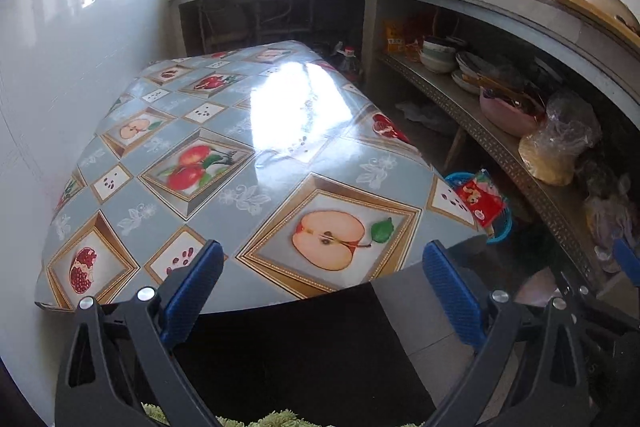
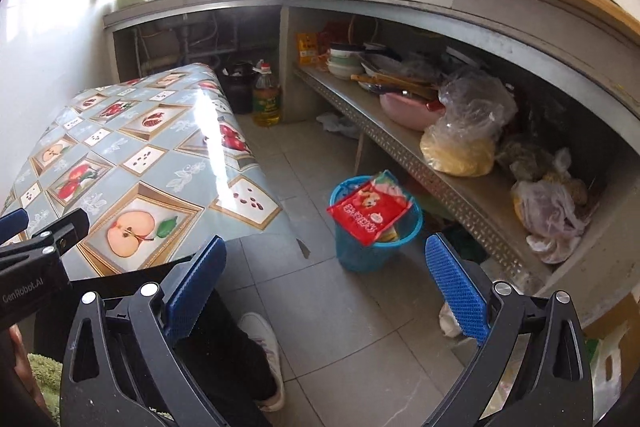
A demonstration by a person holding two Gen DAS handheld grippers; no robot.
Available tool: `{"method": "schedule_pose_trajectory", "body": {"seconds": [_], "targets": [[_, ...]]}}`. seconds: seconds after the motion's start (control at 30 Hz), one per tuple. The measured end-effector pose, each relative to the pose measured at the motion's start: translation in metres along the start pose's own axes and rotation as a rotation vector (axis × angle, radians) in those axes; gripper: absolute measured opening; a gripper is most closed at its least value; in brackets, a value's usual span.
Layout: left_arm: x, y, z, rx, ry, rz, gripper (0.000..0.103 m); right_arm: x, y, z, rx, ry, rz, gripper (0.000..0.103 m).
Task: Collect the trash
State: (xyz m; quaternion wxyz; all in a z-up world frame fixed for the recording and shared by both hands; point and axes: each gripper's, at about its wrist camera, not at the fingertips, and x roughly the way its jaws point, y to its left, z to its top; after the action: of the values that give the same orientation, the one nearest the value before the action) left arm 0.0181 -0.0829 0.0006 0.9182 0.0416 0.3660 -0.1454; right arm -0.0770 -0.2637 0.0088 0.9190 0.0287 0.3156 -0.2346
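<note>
Red wrapper (image 2: 370, 211) lies across rim of blue bin (image 2: 374, 227), on floor beside table (image 2: 132, 155). Right gripper (image 2: 334, 271) just above and before bin, fingers spread, holding nothing. Left gripper (image 1: 322, 275) over table's near edge, fingers spread, empty; wrapper (image 1: 480, 199) off to its right, well apart.

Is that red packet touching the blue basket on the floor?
Touching. The right wrist view shows the red packet lying across the rim of the blue basket, its lower edge overhanging.
</note>
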Motion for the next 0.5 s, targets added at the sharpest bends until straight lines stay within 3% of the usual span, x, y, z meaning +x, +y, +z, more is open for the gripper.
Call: {"method": "schedule_pose_trajectory", "body": {"seconds": [0.5], "targets": [[-0.011,-0.006,-0.006,0.042,-0.017,0.071,0.098,0.002,-0.009,-0.002,-0.027,-0.007,-0.04,0.096]]}}
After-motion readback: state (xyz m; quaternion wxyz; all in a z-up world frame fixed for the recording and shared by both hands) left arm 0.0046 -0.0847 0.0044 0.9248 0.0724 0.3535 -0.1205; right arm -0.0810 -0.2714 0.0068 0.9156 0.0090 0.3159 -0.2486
